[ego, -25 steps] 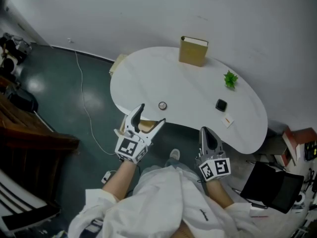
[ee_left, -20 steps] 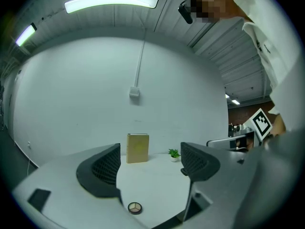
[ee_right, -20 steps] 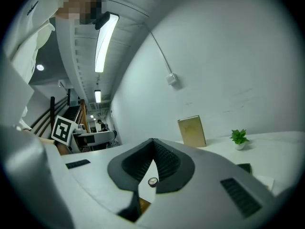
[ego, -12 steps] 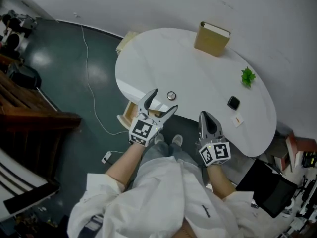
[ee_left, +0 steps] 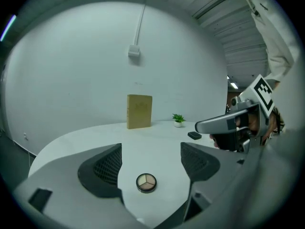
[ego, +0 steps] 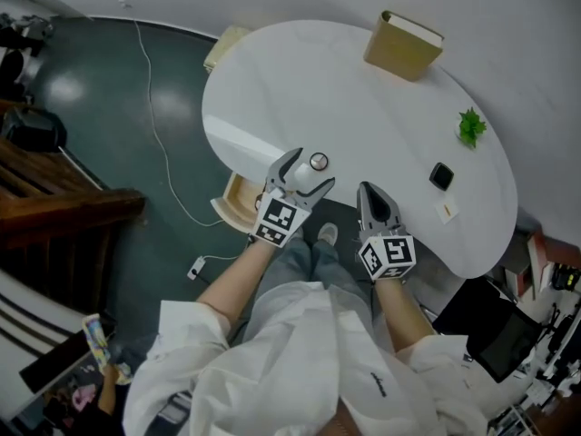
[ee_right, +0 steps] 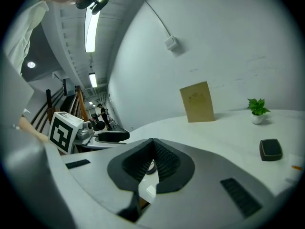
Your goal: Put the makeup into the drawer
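Note:
A small round makeup compact (ego: 318, 161) lies near the front edge of the white table (ego: 363, 107). My left gripper (ego: 310, 171) is open, one jaw on each side of the compact, apart from it. In the left gripper view the compact (ee_left: 146, 182) sits on the tabletop between the two dark pads (ee_left: 108, 166). My right gripper (ego: 372, 198) hangs shut at the table's front edge, holding nothing. Its closed fingertips (ee_right: 151, 163) hide most of the compact. A light wooden drawer (ego: 234, 203) stands open below the table's left front edge.
A tan book (ego: 402, 45) stands at the back of the table, with a small green plant (ego: 469, 125), a black case (ego: 441, 175) and a small card (ego: 446, 212) to the right. A cable (ego: 159, 143) runs over the dark floor at left.
My left gripper has moved forward over the table edge until its open jaws flank the compact. The right gripper has stayed shut in about the same place.

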Demonstrator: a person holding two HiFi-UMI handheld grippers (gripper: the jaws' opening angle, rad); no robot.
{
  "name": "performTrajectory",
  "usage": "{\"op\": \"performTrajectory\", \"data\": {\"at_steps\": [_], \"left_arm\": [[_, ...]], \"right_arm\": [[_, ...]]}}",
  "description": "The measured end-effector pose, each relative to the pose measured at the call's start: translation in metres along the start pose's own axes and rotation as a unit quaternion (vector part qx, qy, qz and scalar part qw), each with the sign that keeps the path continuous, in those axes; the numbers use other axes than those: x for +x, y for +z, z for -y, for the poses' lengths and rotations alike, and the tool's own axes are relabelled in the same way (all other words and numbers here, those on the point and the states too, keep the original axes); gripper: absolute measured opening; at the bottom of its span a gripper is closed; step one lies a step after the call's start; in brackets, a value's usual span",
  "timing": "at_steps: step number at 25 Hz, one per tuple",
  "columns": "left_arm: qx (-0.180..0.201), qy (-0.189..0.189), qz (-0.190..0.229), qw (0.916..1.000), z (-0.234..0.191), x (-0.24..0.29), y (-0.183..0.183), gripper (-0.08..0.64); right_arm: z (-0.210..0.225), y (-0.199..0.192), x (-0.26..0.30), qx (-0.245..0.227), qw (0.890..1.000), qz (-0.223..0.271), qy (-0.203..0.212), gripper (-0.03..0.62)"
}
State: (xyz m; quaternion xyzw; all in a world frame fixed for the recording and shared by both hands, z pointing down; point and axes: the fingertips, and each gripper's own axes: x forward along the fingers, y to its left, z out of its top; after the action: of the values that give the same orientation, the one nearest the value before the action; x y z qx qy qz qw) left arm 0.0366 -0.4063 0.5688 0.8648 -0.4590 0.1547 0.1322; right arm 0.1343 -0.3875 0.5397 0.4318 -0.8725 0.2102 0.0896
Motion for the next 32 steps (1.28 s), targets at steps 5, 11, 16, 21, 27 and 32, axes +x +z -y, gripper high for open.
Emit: {"op": "performTrajectory", "data": {"at_steps": [5, 11, 16, 21, 27, 32], "left_arm": [[0.003, -0.005, -0.031, 0.9995, -0.009, 0.026, -0.031, 0.382], [0.008, -0.008, -0.066, 0.9977, -0.015, 0.051, -0.063, 0.382], [0.003, -0.004, -0.085, 0.9964, -0.019, 0.064, -0.082, 0.382], [0.0, -0.001, -0.102, 0.9948, -0.023, 0.071, -0.094, 0.382], [0.013, 0.009, -0.125, 0.992, -0.021, 0.078, -0.103, 0.382], [0.034, 0.021, -0.144, 0.9887, -0.022, 0.081, -0.109, 0.369]], "right_arm": [[0.007, -0.027, 0.025, 0.006, 1.0, -0.026, 0.004, 0.017], [0.015, -0.052, 0.047, 0.015, 0.999, -0.048, 0.007, 0.017], [0.018, -0.067, 0.058, 0.021, 0.998, -0.06, 0.008, 0.017], [0.017, -0.074, 0.064, 0.025, 0.997, -0.066, 0.01, 0.017], [0.015, -0.079, 0.065, 0.026, 0.997, -0.068, 0.012, 0.017], [0.014, -0.079, 0.062, 0.026, 0.997, -0.067, 0.012, 0.017]]}}
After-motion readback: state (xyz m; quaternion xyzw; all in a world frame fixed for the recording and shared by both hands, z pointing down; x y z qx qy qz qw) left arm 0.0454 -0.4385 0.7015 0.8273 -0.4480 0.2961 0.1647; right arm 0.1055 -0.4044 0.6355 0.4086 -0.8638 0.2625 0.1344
